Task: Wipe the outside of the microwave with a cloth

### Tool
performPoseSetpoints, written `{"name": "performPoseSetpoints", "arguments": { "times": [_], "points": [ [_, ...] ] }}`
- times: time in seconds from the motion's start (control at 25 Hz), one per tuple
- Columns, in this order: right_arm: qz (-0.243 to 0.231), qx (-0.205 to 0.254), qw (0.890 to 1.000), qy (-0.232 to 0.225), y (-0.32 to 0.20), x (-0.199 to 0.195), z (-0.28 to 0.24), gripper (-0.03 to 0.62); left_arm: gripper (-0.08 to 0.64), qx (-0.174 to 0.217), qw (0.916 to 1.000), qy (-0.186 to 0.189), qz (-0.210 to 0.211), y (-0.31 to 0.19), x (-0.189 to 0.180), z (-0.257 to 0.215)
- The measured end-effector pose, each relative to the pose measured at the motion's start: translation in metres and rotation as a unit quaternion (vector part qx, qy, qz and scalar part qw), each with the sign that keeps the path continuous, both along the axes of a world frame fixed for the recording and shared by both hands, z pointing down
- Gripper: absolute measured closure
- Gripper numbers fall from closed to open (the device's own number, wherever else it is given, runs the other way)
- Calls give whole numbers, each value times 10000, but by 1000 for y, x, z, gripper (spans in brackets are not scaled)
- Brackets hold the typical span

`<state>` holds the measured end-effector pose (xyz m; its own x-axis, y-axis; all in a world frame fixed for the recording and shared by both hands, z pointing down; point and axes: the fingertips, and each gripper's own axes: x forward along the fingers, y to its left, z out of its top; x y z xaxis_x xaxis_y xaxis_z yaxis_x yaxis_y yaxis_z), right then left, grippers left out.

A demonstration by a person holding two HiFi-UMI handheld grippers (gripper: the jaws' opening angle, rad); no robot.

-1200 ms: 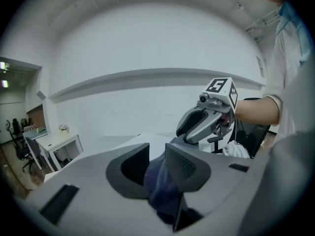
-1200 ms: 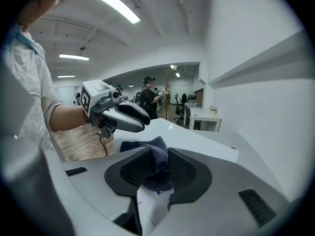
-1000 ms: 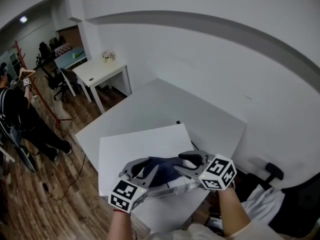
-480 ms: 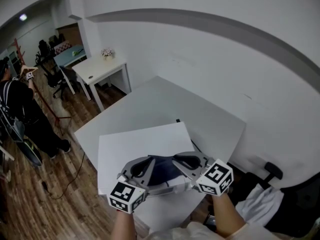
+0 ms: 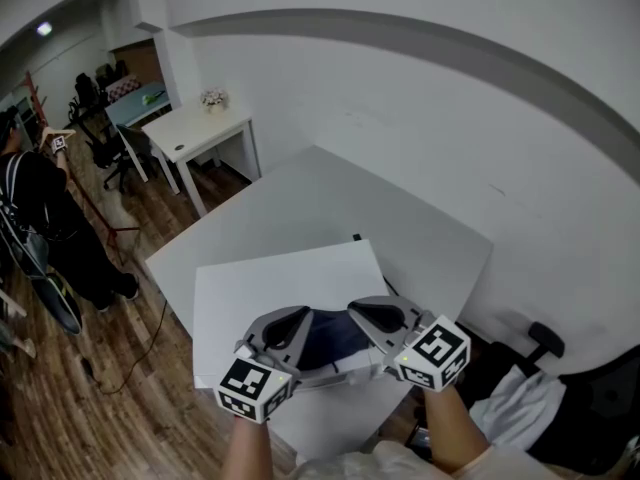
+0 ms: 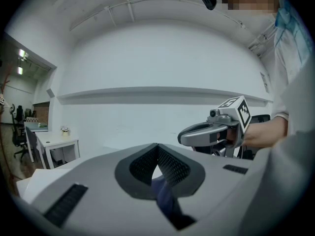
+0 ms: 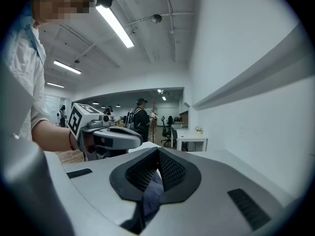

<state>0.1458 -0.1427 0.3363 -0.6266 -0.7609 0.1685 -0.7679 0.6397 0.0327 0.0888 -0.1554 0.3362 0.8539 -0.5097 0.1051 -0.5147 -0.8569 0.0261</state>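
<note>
At the far left of the head view a person (image 5: 45,223) in dark clothes stands on the wood floor (image 5: 90,398). Further in, a small white table (image 5: 200,138) bears a little pot of flowers (image 5: 214,100), with dark chairs (image 5: 105,153) beside it. A large white worktop (image 5: 400,228) fills the corner against the wall (image 5: 450,118). The microwave (image 5: 270,288) sits on the worktop's near part, and only its flat white top shows. The end of a black cable (image 5: 356,239) lies on the worktop just behind the microwave.

Both grippers hover over the microwave's near edge, tips turned toward each other. The left gripper (image 5: 305,316) has its jaws pressed together on one end of the cloth (image 5: 330,338). In the left gripper view the jaws meet at the tip and dark blue fabric hangs out of the gap behind. These jaws have just been closing, with the cloth between them. The cloth is bunched in a short span between the two grippers, above the microwave top; whether it touches that top cannot be told. The right gripper (image 5: 352,310) grips the other end the same way, jaws together with a blue fold caught between them. Its jaws too have just been closing on the cloth. To its right, a black chair (image 5: 545,343) stands by the worktop.
</note>
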Motion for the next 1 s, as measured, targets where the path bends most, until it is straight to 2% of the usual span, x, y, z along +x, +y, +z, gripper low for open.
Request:
{"name": "performPoseSetpoints", "arguments": {
  "times": [0.28,0.56,1.0],
  "points": [
    [-45,-80,10000,-27,0,0,2,560,558,110,9999,26,-9,-3,1,-7],
    [-163,-97,9998,-88,-2,2,-3,560,558,55,9999,156,51,-5,-1,-13],
    [-546,-192,9980,269,-5,8,-11,560,558,181,9986,232,428,-8,8,-21]
  ]
}}
